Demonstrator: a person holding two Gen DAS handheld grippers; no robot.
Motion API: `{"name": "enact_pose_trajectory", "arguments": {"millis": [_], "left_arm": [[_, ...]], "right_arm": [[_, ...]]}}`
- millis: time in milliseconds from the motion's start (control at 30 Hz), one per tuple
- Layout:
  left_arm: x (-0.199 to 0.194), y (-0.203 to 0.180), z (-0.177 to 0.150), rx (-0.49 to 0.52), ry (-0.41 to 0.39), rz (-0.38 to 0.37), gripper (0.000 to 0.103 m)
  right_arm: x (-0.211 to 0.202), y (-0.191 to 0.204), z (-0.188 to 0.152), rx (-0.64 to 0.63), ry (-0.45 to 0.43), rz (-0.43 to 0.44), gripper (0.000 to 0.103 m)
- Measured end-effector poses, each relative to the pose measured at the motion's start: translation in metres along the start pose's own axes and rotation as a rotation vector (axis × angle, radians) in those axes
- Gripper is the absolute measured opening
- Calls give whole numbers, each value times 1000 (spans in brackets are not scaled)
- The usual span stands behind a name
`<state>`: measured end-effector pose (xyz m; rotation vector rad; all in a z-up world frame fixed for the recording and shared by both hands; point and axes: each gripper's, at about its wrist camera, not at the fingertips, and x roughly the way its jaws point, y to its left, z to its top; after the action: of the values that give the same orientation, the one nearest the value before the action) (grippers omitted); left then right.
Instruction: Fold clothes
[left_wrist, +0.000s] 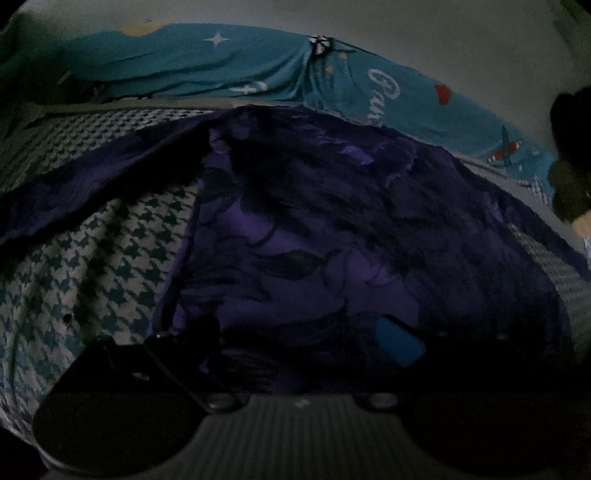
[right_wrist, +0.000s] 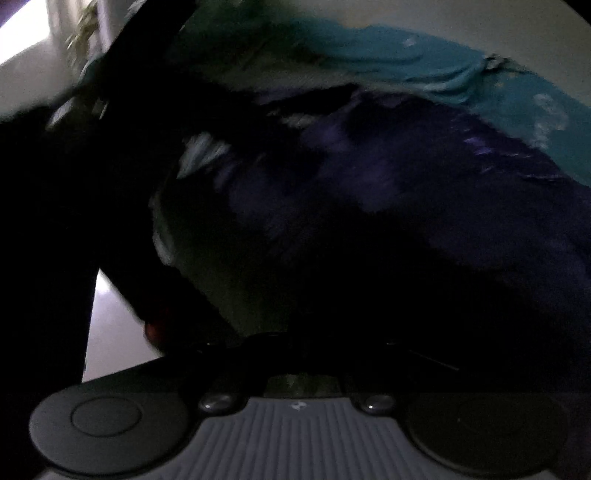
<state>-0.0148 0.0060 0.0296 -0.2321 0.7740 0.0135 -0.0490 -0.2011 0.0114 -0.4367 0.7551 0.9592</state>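
A dark purple garment with a black leaf print (left_wrist: 314, 221) lies spread on a houndstooth bed cover (left_wrist: 110, 266). My left gripper (left_wrist: 288, 350) is low over its near edge; a blue finger pad (left_wrist: 397, 345) shows on the right, the left finger (left_wrist: 173, 354) on the other side, with purple cloth between them. In the right wrist view the same garment (right_wrist: 406, 206) fills the dim, blurred frame. My right gripper (right_wrist: 303, 354) is lost in shadow at its near edge; its fingers cannot be made out.
A teal printed cloth (left_wrist: 258, 70) lies across the back of the bed, also in the right wrist view (right_wrist: 461, 74). A dark soft object (left_wrist: 572, 155) sits at the right edge. A dark shape (right_wrist: 74, 221) and pale floor (right_wrist: 114, 325) are at left.
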Motion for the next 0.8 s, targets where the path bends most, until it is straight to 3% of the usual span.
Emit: {"name": "enact_pose_trajectory", "arguments": {"millis": [167,433,600,733,800], "left_arm": [[3,-13,-5,65,8,-15,96],[3,-28,-11,135,19,-49,96],[4,-35,-14,167,32,-61,96],[4,-38,-16,185,38,-64,96],[4,-39,-17,186,39,-60,97]], "right_arm": [[-19,-10,6,35,-85,-33,3],[-33,-47,9,237,-182,-140,6],[-16,-58,9,310,-108,-196,9],[3,-64,2,377,26,-142,14],[2,-63,2,377,30,-130,15]]}}
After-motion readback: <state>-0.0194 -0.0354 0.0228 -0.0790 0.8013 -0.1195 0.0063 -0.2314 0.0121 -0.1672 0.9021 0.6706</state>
